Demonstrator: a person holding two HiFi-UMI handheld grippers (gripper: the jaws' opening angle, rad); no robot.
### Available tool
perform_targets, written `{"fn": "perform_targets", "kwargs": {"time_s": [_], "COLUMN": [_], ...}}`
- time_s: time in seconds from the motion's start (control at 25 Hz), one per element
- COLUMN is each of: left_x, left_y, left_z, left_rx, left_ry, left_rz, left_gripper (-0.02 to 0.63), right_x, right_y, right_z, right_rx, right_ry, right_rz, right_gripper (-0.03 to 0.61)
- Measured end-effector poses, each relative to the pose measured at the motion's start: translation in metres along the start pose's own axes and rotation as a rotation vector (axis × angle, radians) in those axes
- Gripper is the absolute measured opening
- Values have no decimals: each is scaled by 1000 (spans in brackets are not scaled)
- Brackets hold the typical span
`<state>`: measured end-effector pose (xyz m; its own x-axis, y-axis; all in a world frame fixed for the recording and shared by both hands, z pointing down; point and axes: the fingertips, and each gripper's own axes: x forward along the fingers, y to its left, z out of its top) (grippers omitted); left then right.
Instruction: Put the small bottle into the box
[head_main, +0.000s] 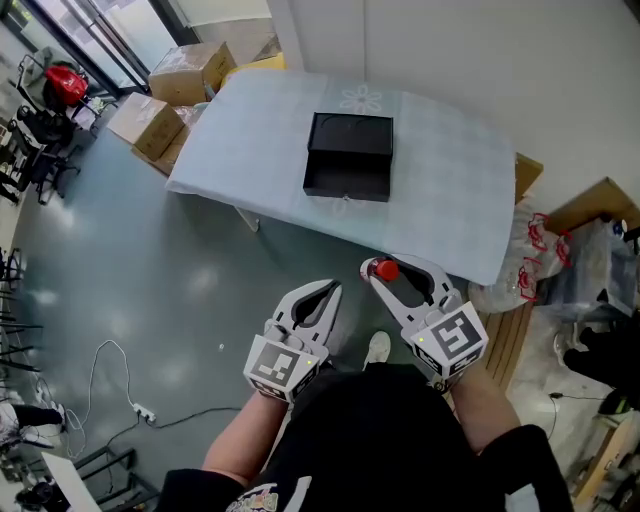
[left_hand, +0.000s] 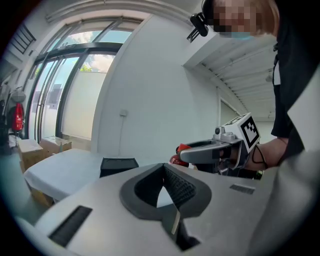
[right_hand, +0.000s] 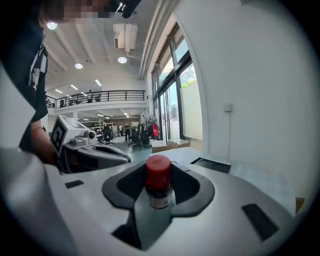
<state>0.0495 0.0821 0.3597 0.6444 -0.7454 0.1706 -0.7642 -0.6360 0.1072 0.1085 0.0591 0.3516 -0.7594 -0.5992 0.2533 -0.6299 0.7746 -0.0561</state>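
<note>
Small bottle (right_hand: 158, 182): red cap, pale label, print too small to read. Held upright between the jaws of the right gripper (head_main: 390, 274), which stand wide and clamp it, near the person and off the table (head_main: 450, 190). Left gripper (head_main: 322, 292): jaws together, empty. Black box (head_main: 349, 155): far, open, on the table.

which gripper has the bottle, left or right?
The right gripper: the red-capped small bottle sits clamped between its jaws. The left gripper is shut on nothing.
</note>
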Motion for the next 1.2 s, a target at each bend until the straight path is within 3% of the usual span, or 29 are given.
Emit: {"fn": "perform_targets", "kwargs": {"time_s": [0.56,1.2], "left_x": [-14,-48], "left_y": [12,59], "left_z": [2,2], "left_rx": [3,7], "left_ry": [1,-1], "left_rz": [-20,-43], "left_gripper": [9,9], "right_x": [16,61], "right_y": [13,43], "right_z": [5,15], "right_rx": [0,12], "right_ry": [-1,9], "right_rz": [-5,-40], "right_gripper": [152,152]}}
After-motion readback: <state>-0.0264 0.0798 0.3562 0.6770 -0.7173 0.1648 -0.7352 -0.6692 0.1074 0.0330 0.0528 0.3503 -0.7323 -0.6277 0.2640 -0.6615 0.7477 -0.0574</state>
